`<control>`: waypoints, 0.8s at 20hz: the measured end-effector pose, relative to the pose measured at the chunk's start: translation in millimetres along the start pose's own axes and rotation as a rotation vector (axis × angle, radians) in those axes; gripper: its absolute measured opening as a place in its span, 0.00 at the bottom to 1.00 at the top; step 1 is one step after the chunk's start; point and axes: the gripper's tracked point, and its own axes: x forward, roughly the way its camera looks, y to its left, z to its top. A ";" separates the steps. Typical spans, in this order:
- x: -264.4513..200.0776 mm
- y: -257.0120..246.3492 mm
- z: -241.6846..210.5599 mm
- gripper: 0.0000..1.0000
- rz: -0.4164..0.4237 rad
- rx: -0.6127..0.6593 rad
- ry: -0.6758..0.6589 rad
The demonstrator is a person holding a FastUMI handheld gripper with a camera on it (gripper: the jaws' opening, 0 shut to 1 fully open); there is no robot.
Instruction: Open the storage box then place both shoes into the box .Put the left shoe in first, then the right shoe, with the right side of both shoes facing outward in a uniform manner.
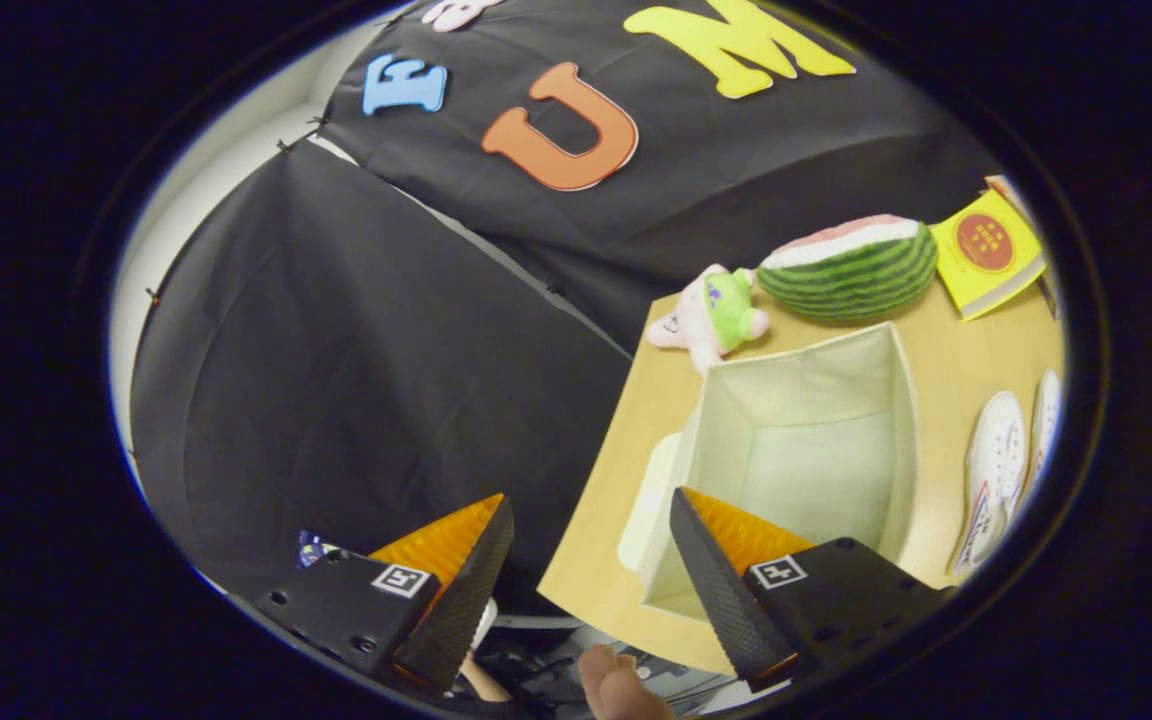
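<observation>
Gripper [591, 560] is hanging with fingers spread wide, gripping nothing; air and the table's near corner are showing between them. One finger is overlapping the near rim of the storage box [796, 440], the other is sitting off the table over the dark booth cloth.

Taking the box as landmark: it is standing open-topped on the wooden table [606, 520], inside looking bare, no shoe in it. A pale flap or lid [648, 500] is lying against its side toward the table edge, so the opening step is reading as done. Both white shoes [1001, 470] are lying side by side on the far side of the box from the cloth, just beside its wall, not touching it as far as I can tell. Which is left and which is right, cannot tell; they are squeezed at the fisheye rim.

Left to do, by my read: both placements, left shoe first.

Beyond the box: pink-green plush toy [714, 315] near its far corner, watermelon plush [848, 265] past that, yellow book [991, 250] further off. Open tabletop is running between box and toys. The table edge is dropping off close by the box on the cloth side. A fingertip [616, 685] is showing below the gripper.
</observation>
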 end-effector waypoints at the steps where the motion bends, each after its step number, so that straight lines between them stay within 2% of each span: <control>1: -5.2 -18.0 2.0 1.00 -0.047 -0.029 -0.007; 3: -14.8 -54.1 6.2 1.00 -0.129 -0.065 -0.020; 7: -35.0 -123.7 -7.7 1.00 -0.260 -0.072 0.054; 13: -78.1 -229.2 -31.2 1.00 -0.472 -0.031 0.144; 16: -100.1 -290.7 -42.1 1.00 -0.640 -0.057 0.206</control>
